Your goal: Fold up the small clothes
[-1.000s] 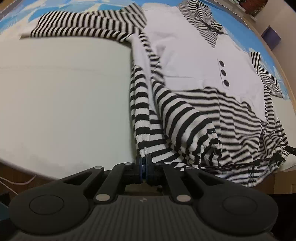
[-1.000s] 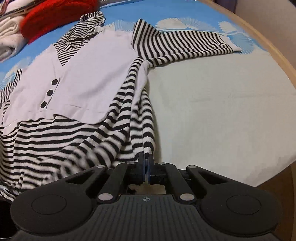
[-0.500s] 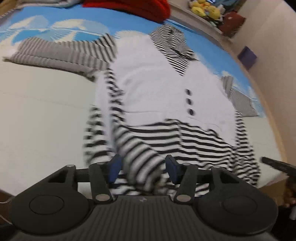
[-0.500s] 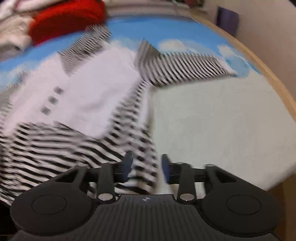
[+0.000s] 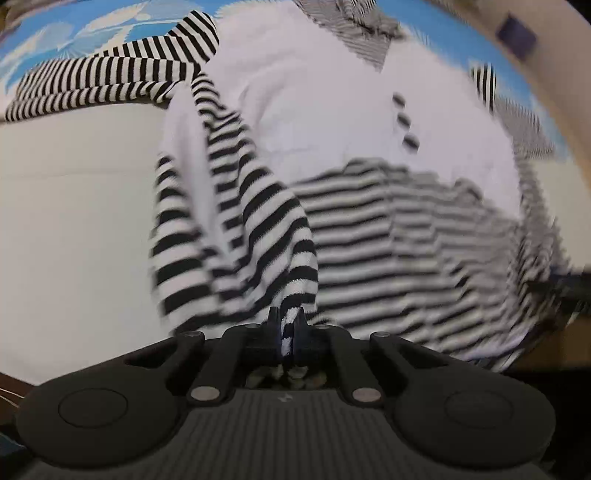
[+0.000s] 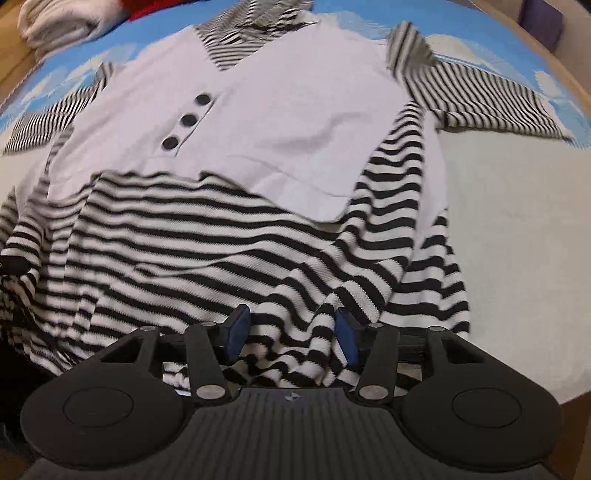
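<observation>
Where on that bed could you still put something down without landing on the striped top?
The pale sheet is bare beside the top, below its outstretched sleeve; the left view shows the same patch. Crowded: the far corner, where folded clothes are piled. The blue strip beyond the sleeve is narrow.

Both wrist views sit low behind their tongs, looking forward, close over the striped top (image 5: 332, 155) (image 6: 280, 110). Left tongs (image 5: 287, 325) view its left edge; right tongs (image 6: 291, 332) the hem. Shared: the three buttons (image 6: 190, 119).

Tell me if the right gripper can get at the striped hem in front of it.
Probably yes: the right gripper is open, its jaws straddle the striped hem of the shirt, and nothing lies between them.
</observation>
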Available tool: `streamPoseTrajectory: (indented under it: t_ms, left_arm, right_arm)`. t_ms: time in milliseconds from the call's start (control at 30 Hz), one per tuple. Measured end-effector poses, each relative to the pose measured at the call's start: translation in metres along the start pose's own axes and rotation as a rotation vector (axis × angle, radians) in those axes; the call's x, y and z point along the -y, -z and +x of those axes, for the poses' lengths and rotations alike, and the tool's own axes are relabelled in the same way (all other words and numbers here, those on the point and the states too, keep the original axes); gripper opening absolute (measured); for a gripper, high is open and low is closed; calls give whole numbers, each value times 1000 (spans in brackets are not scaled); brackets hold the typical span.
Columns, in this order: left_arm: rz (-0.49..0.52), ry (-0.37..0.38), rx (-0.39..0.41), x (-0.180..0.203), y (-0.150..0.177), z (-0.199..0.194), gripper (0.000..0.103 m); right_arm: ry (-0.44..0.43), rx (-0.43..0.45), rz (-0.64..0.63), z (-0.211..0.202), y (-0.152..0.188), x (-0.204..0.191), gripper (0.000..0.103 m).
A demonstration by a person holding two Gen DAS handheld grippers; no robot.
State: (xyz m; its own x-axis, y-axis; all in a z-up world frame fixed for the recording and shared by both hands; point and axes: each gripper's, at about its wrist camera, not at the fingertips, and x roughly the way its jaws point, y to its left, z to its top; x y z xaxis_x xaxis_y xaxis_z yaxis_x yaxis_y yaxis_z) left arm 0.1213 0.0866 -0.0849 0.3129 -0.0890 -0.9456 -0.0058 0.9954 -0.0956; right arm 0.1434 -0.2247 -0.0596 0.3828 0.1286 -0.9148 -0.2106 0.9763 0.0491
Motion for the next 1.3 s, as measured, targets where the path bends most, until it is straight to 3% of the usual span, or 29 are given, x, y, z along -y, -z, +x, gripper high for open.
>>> streamPoseTrajectory:
  t_ms: [33, 67, 100, 200, 333, 400, 533, 600, 667, 700, 767, 867, 1000, 1067, 1133, 1200, 1300]
  left_arm:
    - [16, -18, -19, -3, 4, -1, 5]
    - [29, -39, -47, -6, 8, 1, 5]
    - [36, -52, -75, -9, 12, 3, 5]
    - [77, -58, -116, -11, 18, 9, 5]
    - [0, -3, -65, -18, 10, -1, 18]
    - [-11, 34, 6, -16, 3, -12, 33]
    - [9, 45, 114, -8, -5, -28, 33]
    - [21, 37, 93, -3, -6, -20, 33]
    - [62, -60, -28, 1, 0, 3, 33]
    - [67, -99, -88, 0, 4, 14, 33]
    - [77, -102, -80, 3, 4, 15, 33]
    - [56, -46, 19, 2, 1, -4, 41]
    - [42, -78, -72, -2, 3, 12, 44]
    - [44, -87, 32, -1, -3, -4, 44]
    - [40, -109, 175, 0, -10, -26, 53]
    - [-11, -116, 306, -3, -16, -46, 72]
    - [-75, -127, 418, -12, -35, -62, 71]
  right_arm:
    - [6, -3, -25, 0, 2, -2, 37]
    - [16, -18, -41, 1, 5, -1, 18]
    - [21, -34, -44, 2, 7, 0, 7]
    - [-13, -46, -23, -3, 12, 12, 3]
    - [-31, -65, 8, -14, 16, 27, 3]
    - [-33, -63, 17, -18, 17, 33, 3]
    - [-59, 4, 54, -35, 14, 36, 3]
    - [-103, 70, 64, -47, 8, 33, 7]
    - [-124, 93, 74, -49, 5, 30, 9]
    - [-120, 72, 71, -45, 5, 28, 15]
    - [-53, -17, 29, -27, 7, 21, 23]
    - [38, -113, -16, -8, 11, 14, 24]
    - [29, -76, -2, -15, 6, 14, 24]
    - [32, -14, 18, -24, 3, 16, 24]
    - [34, 71, 46, -37, -3, 19, 24]
    - [52, 164, 80, -48, -9, 25, 24]
    - [72, 282, 134, -59, -18, 34, 24]
